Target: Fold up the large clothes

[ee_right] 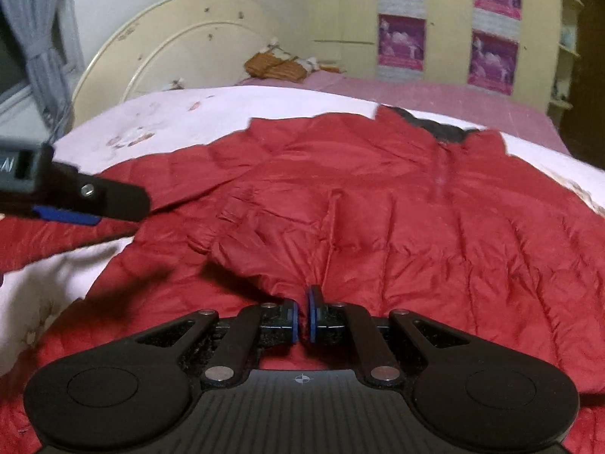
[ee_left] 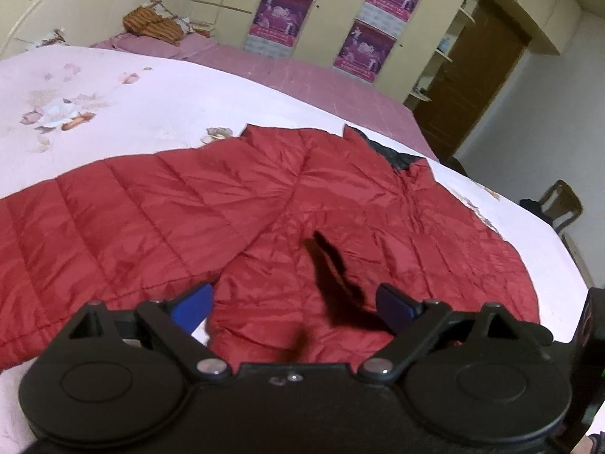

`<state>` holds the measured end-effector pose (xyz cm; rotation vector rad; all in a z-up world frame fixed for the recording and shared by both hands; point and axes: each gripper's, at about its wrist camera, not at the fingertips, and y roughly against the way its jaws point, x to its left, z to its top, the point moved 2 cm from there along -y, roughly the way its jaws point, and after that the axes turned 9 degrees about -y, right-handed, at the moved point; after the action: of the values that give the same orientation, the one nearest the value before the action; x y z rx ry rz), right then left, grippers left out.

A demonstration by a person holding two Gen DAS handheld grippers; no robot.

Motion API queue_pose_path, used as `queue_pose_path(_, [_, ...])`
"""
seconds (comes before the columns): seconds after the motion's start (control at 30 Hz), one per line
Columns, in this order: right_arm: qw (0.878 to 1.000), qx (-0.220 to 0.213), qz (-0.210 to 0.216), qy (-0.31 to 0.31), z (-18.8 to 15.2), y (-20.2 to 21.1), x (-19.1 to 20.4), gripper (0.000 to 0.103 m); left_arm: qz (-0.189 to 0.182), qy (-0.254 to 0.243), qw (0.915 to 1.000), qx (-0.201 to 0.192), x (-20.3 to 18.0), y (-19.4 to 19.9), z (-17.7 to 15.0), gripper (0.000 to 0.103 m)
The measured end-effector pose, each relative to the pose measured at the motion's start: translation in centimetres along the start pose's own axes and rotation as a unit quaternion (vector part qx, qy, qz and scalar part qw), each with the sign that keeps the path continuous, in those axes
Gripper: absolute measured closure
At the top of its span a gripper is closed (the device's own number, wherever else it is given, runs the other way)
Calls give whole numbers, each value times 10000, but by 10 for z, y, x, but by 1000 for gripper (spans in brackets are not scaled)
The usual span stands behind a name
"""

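Left wrist view shows the red jacket spread on the white bedspread, its long axis running from the near hem to the dark collar at the far end. Left gripper hovers wide open, empty. Right gripper is nearly closed; whether fabric is pinched is unclear.

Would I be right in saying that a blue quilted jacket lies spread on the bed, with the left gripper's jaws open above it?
Not quite: the jacket is red, not blue, as the left wrist view shows. It does lie spread on the bed, and the left gripper has its jaws open above it.
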<state>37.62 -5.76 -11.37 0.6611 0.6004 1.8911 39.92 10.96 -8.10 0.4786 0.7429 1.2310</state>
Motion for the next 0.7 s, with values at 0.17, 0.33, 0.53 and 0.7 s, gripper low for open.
queue_pose_path(0.17, [9990,-435,33,56,4,16,2,16,-323,-176,9993,106,-17,-18,2,10])
queue_pose_path(0.33, [9965,-570,-133,-605,13,41,-42,67,-311,-319,9978,497,-32,-53,0,23])
queue_pose_path(0.53, [9797,-920,-889,-1541,12,77,-125,94,-16,-734,9970,247,-41,-66,7,85])
queue_pose_path(0.7, [9616,-964,-1585,-2024,7,93,-187,100,346,-773,9964,-65,-32,-57,16,87])
